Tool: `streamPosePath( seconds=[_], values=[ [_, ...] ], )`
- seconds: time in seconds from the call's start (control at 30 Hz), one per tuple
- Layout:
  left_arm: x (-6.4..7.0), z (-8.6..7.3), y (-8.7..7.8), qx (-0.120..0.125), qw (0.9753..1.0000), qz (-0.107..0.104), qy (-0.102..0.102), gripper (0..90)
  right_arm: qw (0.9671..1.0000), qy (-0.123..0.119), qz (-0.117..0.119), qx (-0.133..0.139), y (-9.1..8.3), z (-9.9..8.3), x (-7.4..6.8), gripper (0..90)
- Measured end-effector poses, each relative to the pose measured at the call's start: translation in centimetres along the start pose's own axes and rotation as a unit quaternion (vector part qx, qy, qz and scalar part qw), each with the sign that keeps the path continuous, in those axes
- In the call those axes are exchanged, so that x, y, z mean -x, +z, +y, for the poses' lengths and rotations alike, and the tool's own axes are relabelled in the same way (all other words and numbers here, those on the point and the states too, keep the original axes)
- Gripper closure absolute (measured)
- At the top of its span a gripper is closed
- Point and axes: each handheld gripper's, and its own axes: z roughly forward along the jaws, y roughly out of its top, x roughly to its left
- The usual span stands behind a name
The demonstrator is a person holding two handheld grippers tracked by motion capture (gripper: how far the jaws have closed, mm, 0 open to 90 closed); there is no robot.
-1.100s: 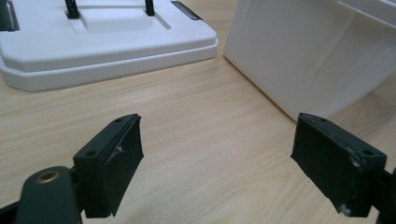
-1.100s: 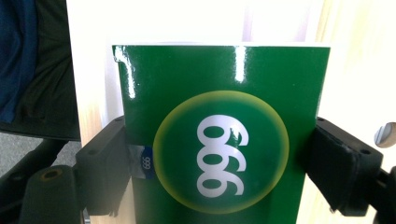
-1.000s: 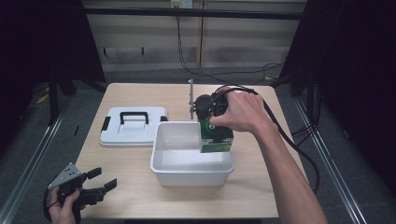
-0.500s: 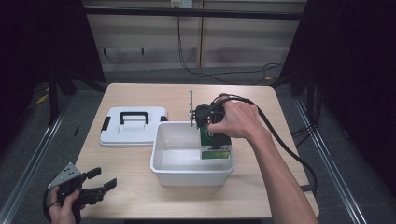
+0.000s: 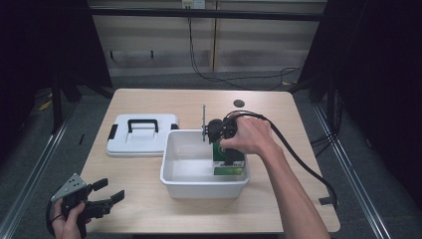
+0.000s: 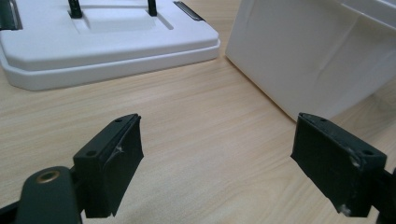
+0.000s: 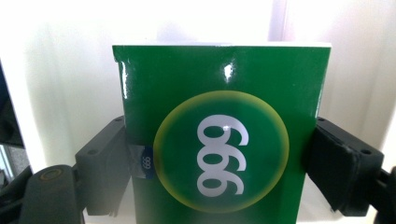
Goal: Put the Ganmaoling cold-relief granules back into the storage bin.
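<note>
A green box (image 5: pixel 230 163) with a yellow-ringed "999" disc (image 7: pixel 221 158) stands inside the white bin (image 5: pixel 191 184), at its right end. My right gripper (image 5: pixel 225 154) points down into the bin and is shut on the box, one jaw pressed on each side of it (image 7: pixel 219 186). My left gripper (image 5: pixel 104 195) is low over the table's front left corner, open, with bare wood between its jaws (image 6: pixel 217 158). The bin's white wall (image 6: pixel 308 56) is just ahead of it to the right.
The bin's white lid (image 5: pixel 142 135) with a black handle lies flat left of the bin; its edge (image 6: pixel 107 51) lies ahead of the left gripper. A thin metal post (image 5: pixel 203 124) stands behind the bin. A black cable (image 5: pixel 298 159) trails from the right gripper across the table's right side.
My right gripper has carried the green box down from above the bin's rim into the bin's right end. The left gripper has stayed put.
</note>
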Motion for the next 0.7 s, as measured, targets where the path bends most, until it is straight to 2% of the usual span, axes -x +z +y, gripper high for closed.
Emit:
streamPosePath(
  seconds=[0.2, 0.53, 0.6, 0.7],
  values=[
    [0.0, 0.0, 0.0, -0.001, 1.0000, -0.001, 0.000, 15.8, 0.9999, -0.001, -0.015, -0.002, 0.8, 0.0, -0.2, 15.9],
    [0.0, 0.0, 0.0, -0.001, 1.0000, 0.000, 0.001, 15.8, 0.9996, 0.001, -0.022, -0.018, 2.6, 0.3, -0.2, 15.8],
    [0.0, 0.0, 0.0, 0.000, 1.0000, -0.001, 0.001, 15.8, 0.9997, -0.001, -0.017, -0.020, 2.8, 0.3, -0.1, 15.8],
    [0.0, 0.0, 0.0, 0.000, 1.0000, -0.001, 0.001, 15.8, 0.9997, -0.002, -0.016, -0.016, 3.2, 0.4, 0.0, 15.8]
  ],
)
